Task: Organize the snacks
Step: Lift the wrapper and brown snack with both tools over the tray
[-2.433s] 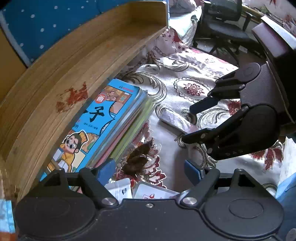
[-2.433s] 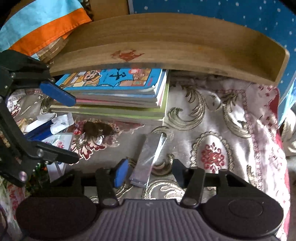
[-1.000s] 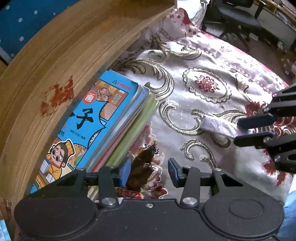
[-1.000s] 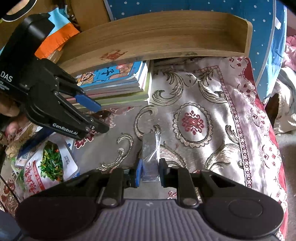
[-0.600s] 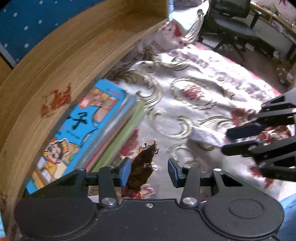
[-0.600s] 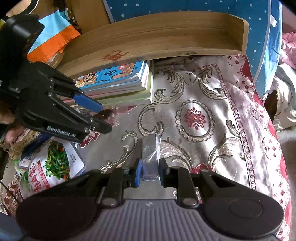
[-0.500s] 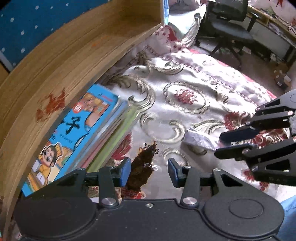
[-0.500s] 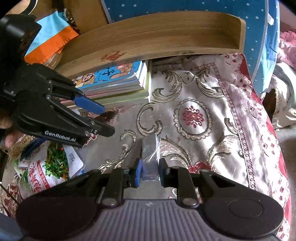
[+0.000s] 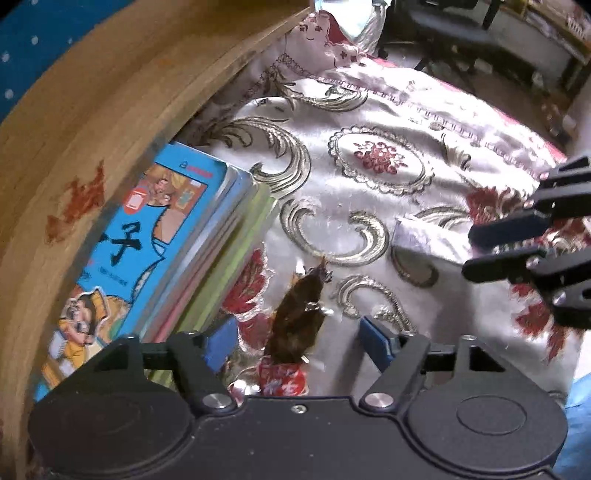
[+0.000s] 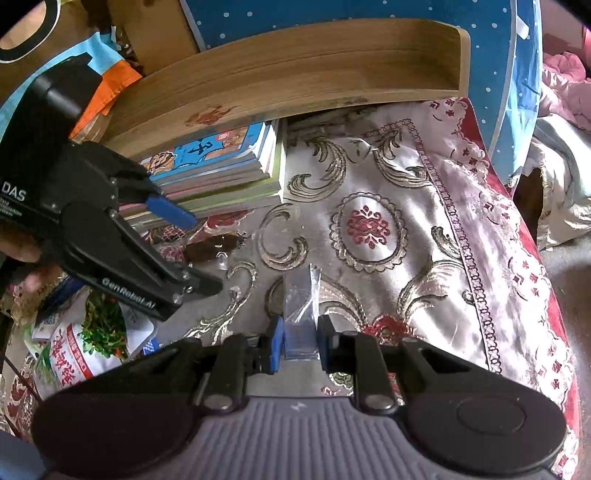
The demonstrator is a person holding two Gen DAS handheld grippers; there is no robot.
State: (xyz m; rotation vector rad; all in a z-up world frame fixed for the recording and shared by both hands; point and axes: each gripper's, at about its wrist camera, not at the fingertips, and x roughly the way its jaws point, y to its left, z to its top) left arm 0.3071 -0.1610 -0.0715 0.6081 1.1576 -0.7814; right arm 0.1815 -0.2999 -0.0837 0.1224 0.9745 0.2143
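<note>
My right gripper (image 10: 298, 341) is shut on a flat silver snack packet (image 10: 301, 306) and holds it above the embroidered cloth; the packet also shows in the left wrist view (image 9: 424, 240) between the right fingers (image 9: 506, 227). My left gripper (image 9: 295, 341) is open, its blue pads either side of a dark brown snack in a clear wrapper (image 9: 299, 317) lying on the cloth. That snack shows in the right wrist view (image 10: 214, 245) under the left gripper (image 10: 199, 251).
A stack of children's books (image 10: 221, 162) lies against a curved wooden shelf (image 10: 295, 66). Several snack bags, one with green vegetables (image 10: 81, 343), lie at the left. The embroidered cloth (image 10: 424, 229) covers the table. An office chair (image 9: 461, 33) stands beyond.
My left gripper let go of the dark brown snack and opened wider; the snack now lies on the cloth. My right gripper, shut on the silver packet, has held about still.
</note>
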